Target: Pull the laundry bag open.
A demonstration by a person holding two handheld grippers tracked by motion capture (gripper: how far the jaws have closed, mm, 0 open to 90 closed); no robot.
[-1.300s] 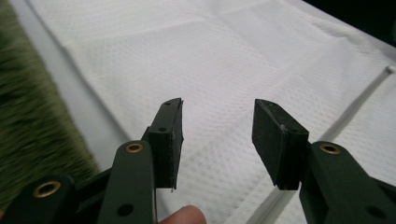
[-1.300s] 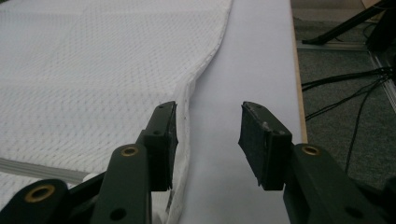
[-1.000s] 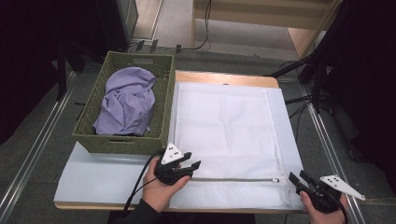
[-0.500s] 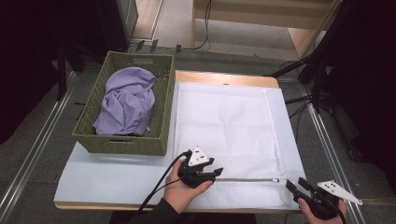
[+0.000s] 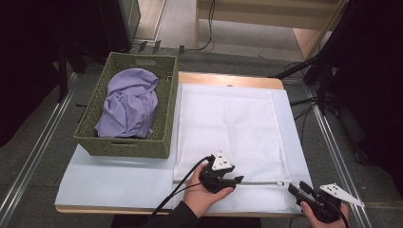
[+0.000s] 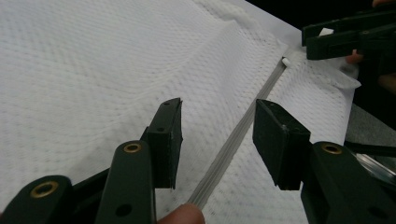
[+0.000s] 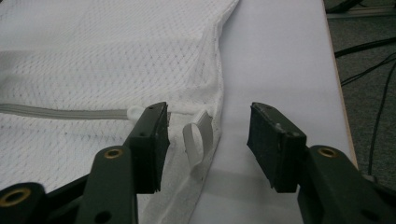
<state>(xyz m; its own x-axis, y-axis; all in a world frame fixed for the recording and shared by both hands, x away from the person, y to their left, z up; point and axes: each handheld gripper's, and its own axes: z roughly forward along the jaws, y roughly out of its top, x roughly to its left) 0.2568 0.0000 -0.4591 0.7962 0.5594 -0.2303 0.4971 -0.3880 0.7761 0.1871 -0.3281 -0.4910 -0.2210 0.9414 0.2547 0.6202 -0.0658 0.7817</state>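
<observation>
White mesh zippered laundry bag (image 5: 228,128) lies flat on the table: light, limp. Left gripper (image 6: 217,135) gapes astride the zipper (image 6: 233,140); right gripper (image 7: 205,140) gapes around its white loop tab (image 7: 196,140), which we judge the best hold.

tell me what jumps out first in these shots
A large white mesh laundry bag lies flat across the table, its grey zipper running along the near edge. The left gripper straddles that zipper with jaws open, and the right gripper sits at the bag's corner. Left of it stands a green woven basket holding crumpled lilac cloth.
</observation>
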